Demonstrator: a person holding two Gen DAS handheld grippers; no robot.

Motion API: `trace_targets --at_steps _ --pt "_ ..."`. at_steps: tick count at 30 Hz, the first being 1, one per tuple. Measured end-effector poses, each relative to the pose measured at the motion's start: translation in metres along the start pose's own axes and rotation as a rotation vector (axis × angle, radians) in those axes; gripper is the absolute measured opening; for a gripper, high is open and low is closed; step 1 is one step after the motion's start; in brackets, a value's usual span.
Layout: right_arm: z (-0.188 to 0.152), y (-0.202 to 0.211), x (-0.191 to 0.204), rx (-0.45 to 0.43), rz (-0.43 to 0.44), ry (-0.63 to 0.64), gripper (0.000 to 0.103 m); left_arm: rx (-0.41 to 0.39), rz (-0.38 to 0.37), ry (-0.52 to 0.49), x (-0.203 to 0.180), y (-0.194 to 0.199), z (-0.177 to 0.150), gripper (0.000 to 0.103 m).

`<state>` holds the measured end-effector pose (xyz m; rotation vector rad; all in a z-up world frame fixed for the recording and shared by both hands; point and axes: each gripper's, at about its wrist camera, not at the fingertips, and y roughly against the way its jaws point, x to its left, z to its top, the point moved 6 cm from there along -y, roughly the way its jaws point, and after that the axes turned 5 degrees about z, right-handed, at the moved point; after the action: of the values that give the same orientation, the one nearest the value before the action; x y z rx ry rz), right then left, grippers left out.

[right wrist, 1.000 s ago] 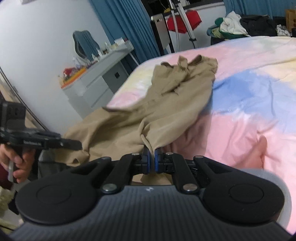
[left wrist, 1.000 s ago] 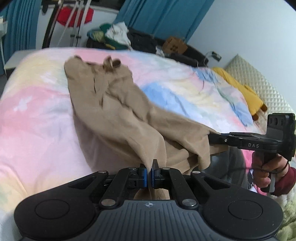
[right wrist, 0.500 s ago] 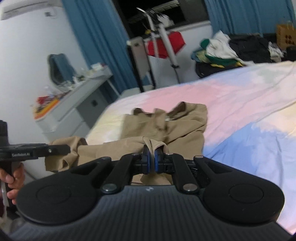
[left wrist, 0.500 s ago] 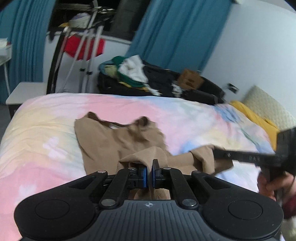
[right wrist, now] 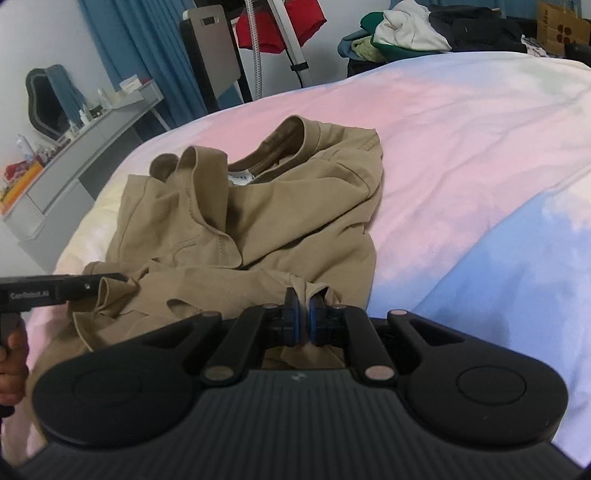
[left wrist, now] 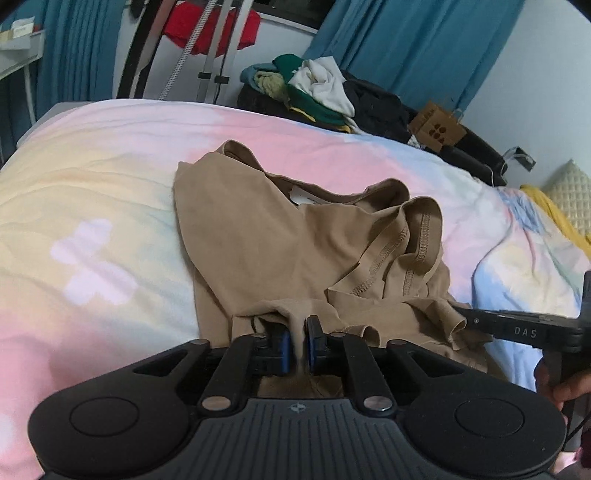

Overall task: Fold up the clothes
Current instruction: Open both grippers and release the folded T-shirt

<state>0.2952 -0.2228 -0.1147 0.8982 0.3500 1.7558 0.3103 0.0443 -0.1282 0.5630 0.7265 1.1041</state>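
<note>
A tan T-shirt lies on the pastel duvet, its lower half doubled over toward the collar. My left gripper is at the folded hem. Its jaws are opening, with a fold of hem still between the parted pads. In the right wrist view the shirt shows its collar and label at the far end. My right gripper pinches the hem, its jaws just starting to open. Each gripper appears in the other's view: the right gripper on the shirt's right, the left gripper on its left.
A heap of clothes and a cardboard box sit beyond the bed's far edge. A rack with a red garment stands behind. A grey desk with small items runs along the left. A yellow cloth lies far right.
Both grippers carried the hem forward and down over the shirt toward the collar, doubling it over. The left gripper's pads have parted slightly.
</note>
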Motion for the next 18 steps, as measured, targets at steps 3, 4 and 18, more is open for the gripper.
trace_targets --at_steps 3,4,18 --pt "-0.003 0.017 0.010 -0.029 0.015 -0.006 0.034 -0.012 0.048 0.026 -0.006 0.024 -0.010 0.063" --pt "-0.004 0.024 0.015 -0.044 0.021 0.000 0.052 -0.019 0.061 0.024 -0.008 0.033 -0.015 0.066" --pt "-0.074 0.103 0.056 -0.058 0.254 -0.360 0.070 0.052 -0.097 0.463 -0.031 0.114 -0.116 0.081"
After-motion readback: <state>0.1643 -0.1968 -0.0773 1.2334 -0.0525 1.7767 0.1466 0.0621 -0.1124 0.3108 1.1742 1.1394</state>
